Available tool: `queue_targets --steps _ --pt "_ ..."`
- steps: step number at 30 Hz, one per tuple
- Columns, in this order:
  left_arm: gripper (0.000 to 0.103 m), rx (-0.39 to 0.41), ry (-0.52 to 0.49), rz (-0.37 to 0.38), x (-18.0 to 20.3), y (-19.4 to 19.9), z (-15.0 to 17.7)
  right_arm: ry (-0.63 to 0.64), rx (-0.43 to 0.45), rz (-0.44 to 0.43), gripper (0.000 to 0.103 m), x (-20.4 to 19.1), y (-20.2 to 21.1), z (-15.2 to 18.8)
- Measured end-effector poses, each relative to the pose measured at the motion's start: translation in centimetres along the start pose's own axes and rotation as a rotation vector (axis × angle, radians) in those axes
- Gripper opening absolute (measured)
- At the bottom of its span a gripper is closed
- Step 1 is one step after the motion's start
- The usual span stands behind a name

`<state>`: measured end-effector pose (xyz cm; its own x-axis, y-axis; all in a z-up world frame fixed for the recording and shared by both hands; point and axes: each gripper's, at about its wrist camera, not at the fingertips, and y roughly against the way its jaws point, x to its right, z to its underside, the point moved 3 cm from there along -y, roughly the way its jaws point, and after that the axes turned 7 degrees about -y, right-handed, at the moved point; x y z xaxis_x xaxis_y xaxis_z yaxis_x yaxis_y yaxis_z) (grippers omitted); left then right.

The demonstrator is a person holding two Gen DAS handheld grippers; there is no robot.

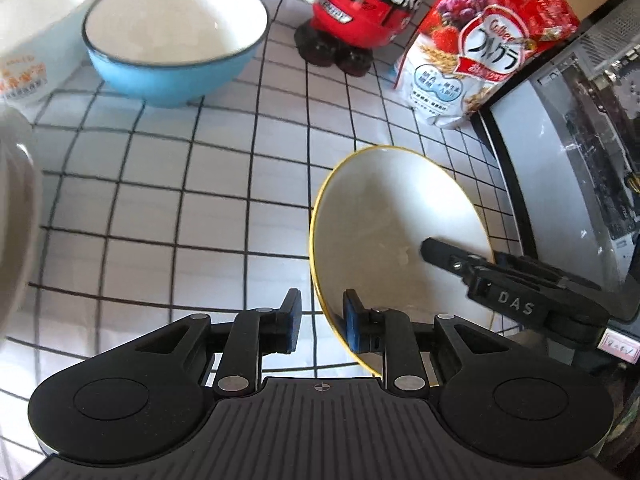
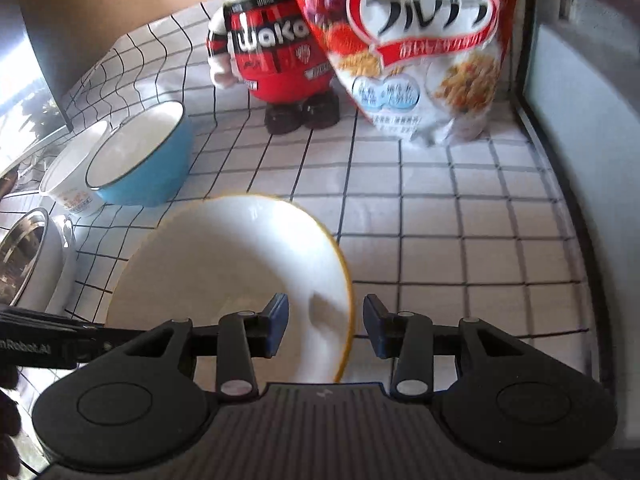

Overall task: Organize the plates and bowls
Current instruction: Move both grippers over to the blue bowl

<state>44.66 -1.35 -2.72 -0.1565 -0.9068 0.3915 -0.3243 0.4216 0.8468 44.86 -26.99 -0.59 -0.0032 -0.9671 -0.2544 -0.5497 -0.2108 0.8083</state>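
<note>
My left gripper (image 1: 320, 322) and right gripper (image 2: 326, 326) both straddle the yellow-rimmed bowl (image 1: 394, 232), rim between parted pads; grip contact unclear.

yellow-rimmed bowl (image 1: 384, 232): white inside, thin yellow edge, tilted up off the checked cloth, near right of scene; both sides of its rim sit between gripper pads. blue bowl (image 1: 172, 36): light blue outside, white inside, dark rim, upright and empty, far left. white bowl (image 1: 36, 20): orange print on its side, upright, just left of the blue bowl, apparently touching it.
</note>
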Motion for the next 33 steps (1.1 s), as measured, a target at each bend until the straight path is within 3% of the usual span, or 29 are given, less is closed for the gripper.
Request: queue_targets --steps 6,13,18,21,24,29,33 --pt "0.025 0.066 -0.083 0.001 -0.7 4.0 -1.3 0.063 0.122 0.036 0.044 -2.1 4.6 -1.7" --pt "0.025 0.227 -0.064 -0.066 -5.2 9.3 -5.6 0.066 0.217 -0.001 0.05 -7.3 7.8 -5.0" --pt "0.025 0.294 -0.266 -0.043 -6.1 13.7 -11.0 0.088 0.253 -0.05 0.052 -12.4 9.3 -7.7" --pt "0.025 0.344 -0.392 0.002 -6.0 16.5 -14.8 0.05 0.295 -0.081 0.061 -15.1 10.1 -9.3" --pt "0.025 0.288 -0.455 -0.009 -6.2 17.3 -18.7 0.003 0.285 -0.124 0.061 -17.4 10.5 -11.8" --pt "0.025 0.155 -0.528 -0.105 -6.7 15.5 -23.5 -0.16 0.22 -0.179 0.065 -18.1 9.4 -15.0" --pt "0.025 0.002 -0.611 -0.092 -7.6 10.8 -24.9 -0.215 0.157 -0.115 0.065 -17.1 6.1 -13.7"
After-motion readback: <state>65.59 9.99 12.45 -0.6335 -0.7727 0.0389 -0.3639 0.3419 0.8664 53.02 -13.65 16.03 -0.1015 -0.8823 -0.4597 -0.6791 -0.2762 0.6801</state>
